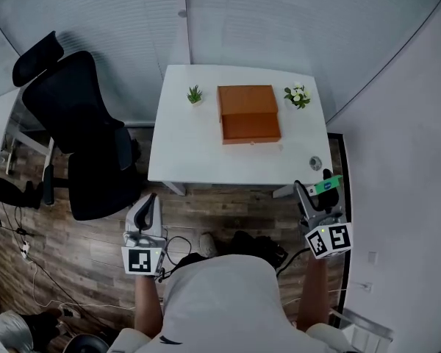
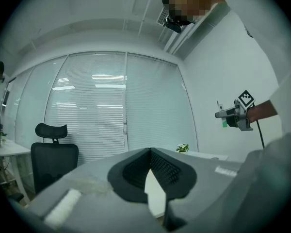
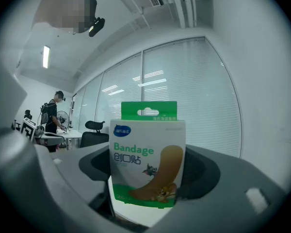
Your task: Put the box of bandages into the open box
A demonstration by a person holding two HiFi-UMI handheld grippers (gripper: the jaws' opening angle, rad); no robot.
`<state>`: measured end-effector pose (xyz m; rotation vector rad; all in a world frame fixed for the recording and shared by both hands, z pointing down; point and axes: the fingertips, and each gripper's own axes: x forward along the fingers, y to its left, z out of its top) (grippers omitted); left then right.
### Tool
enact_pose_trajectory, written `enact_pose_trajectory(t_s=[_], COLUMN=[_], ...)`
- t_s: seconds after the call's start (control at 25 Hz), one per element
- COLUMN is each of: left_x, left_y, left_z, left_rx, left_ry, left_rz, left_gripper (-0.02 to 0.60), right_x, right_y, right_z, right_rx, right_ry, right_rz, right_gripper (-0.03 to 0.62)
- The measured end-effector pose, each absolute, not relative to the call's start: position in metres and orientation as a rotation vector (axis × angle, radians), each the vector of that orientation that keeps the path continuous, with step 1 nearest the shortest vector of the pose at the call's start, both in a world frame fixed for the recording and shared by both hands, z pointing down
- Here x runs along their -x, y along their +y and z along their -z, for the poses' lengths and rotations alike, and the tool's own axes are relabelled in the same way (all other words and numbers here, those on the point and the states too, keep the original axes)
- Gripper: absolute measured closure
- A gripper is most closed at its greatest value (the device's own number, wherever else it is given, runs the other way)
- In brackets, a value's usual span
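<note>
The bandage box [image 3: 146, 154], white and green with "Bandage" print, stands upright between the jaws of my right gripper [image 3: 148, 188], which is shut on it. In the head view that box [image 1: 328, 185] shows as a green tip at the right gripper [image 1: 320, 190], held over the floor just off the table's near right corner. The open brown box [image 1: 248, 113] lies in the middle of the white table [image 1: 184, 153], lid folded back. My left gripper [image 1: 148, 208] hangs low at the left, jaws together with nothing between them [image 2: 149, 152].
A small green plant [image 1: 195, 94] sits left of the brown box and a flower pot [image 1: 298, 95] right of it. A round metal fitting [image 1: 315, 163] lies near the table's right front. A black office chair [image 1: 81, 134] stands left of the table. Cables trail over the wooden floor.
</note>
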<state>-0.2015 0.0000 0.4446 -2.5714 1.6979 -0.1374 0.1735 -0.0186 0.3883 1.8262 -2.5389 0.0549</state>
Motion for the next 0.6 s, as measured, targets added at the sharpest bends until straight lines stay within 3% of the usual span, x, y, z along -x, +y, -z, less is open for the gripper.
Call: enact_pose_trajectory(t_s=[0.6], left_x=[0.195], left_y=[-0.068], left_z=[-0.451], left_rx=[2.548], left_ry=[1.761], left_rz=[0.146], left_gripper=[0.575], right_x=[-0.167], right_y=[-0.126], right_z=[-0.411], right_rx=[-1.653], right_ry=[-2.533], right_rz=[-0.018], right_gripper=[0.223])
